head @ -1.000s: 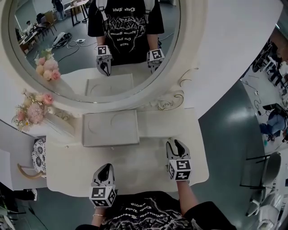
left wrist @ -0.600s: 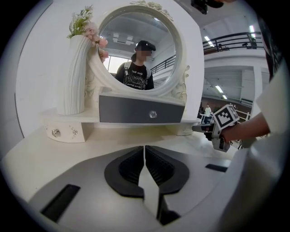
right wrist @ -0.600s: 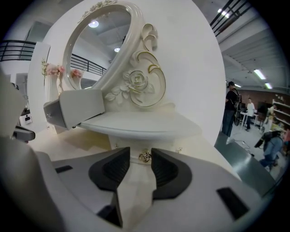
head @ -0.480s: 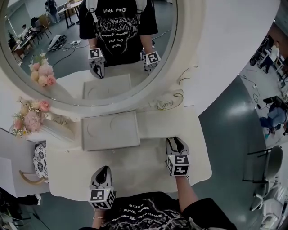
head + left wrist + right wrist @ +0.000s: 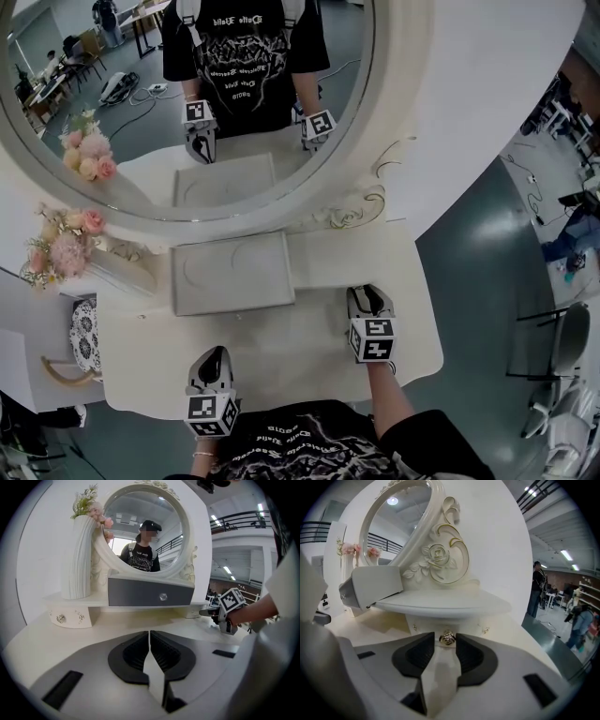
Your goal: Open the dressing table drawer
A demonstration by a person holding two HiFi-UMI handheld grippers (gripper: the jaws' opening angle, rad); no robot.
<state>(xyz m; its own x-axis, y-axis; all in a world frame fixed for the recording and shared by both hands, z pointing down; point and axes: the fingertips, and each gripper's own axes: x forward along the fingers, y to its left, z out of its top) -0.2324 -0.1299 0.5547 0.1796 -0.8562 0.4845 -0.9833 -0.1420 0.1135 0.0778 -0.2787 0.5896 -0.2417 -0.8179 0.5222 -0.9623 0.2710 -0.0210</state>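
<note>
With the open right gripper point(image 5: 367, 296) bracketing the drawer knob point(image 5: 447, 638), closing and pulling comes next; the closed, empty left gripper point(image 5: 215, 362) hangs well left of that knob.

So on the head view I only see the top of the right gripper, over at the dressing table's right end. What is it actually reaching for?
Observer: A small gold knob on a little drawer under the side shelf. It sits between the right gripper's jaw tips, which are apart.
Visitor: Is it pinching the knob already?
Observer: I cannot tell. The tips flank the knob closely, but contact is not clear, and the little drawer looks shut.
Visitor: And the other one?
Observer: The left gripper has its jaws together on nothing. It faces a grey drawer front below the mirror.
</note>
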